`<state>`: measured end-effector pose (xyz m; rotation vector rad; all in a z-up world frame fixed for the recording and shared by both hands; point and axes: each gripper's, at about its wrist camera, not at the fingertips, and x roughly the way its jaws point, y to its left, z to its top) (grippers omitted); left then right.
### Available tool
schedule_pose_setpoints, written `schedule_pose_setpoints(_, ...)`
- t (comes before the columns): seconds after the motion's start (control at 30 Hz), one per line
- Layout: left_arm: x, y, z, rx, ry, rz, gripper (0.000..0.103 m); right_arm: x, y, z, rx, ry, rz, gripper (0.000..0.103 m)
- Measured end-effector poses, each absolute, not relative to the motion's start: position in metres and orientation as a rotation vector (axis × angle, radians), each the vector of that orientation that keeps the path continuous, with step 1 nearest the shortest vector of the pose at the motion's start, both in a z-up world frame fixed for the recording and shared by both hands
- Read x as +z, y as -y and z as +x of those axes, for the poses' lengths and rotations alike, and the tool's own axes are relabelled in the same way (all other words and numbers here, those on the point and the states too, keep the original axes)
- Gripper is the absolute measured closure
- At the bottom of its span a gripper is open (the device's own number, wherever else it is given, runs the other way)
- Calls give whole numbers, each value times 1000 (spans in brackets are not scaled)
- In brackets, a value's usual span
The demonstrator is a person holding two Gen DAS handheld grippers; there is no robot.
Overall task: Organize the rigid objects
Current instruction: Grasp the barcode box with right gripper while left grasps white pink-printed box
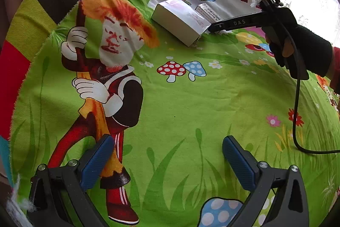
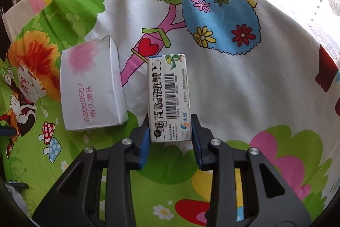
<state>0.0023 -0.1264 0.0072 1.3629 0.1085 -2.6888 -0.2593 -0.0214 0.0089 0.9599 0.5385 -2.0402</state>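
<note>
Right gripper (image 2: 170, 129) with jaws closed against the near end of the barcoded box (image 2: 167, 97), which lies beside the white box (image 2: 91, 86) toward the cloth-covered tabletop's (image 1: 191, 99) far edge. Left gripper (image 1: 167, 154) wide open, empty.

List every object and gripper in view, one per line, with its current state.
Small white barcode-printed carton: lying flat on the cloth, near end between the right gripper's pads.
Larger white cardboard box with pink print: lying flat, closed, apart from the carton, untouched.
Right gripper: shut on the carton's sides.
Left gripper: open, empty, above the cloth.
Colourful cartoon-print cloth: spread out, slightly wrinkled.
</note>
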Motion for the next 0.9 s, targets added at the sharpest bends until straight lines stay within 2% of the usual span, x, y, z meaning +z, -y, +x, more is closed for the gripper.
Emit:
schedule_pose_setpoints(0.07, 7, 126, 2, -2689, -109, 1363, 0, 6, 28, -257, -2045, -577, 943, 45)
schedule_pose_setpoints(0.13, 7, 126, 2, -2689, -109, 1363, 0, 4, 36, -257, -2066, -602, 929, 39)
schedule_pose_setpoints(0.2, 7, 126, 3, -2689, -109, 1363, 0, 2, 41, -258, -2092, -611, 917, 39)
schedule_pose_setpoints(0.23, 8, 126, 4, -2689, -109, 1362, 0, 2, 40, -260, -2101, -596, 924, 39)
schedule_pose_setpoints(0.27, 8, 126, 3, -2689, -108, 1363, 0, 2, 38, -262, -2108, -565, 946, 55)
schedule_pose_setpoints(0.3, 8, 126, 3, -2689, -109, 1363, 0, 4, 35, -263, -2114, -544, 971, 66)
schedule_pose_setpoints(0.43, 8, 127, 2, -2689, -109, 1364, 0, 14, 2, -239, -2170, -472, 1048, 66)
schedule_pose_setpoints(0.67, 9, 126, 1, -2680, -103, 1369, 0, 7, -108, -119, -2275, -493, 1153, 66)
schedule_pose_setpoints(0.9, 10, 124, -1, -2656, -119, 1363, 0, 10, -174, -34, -2388, -413, 1144, 67)
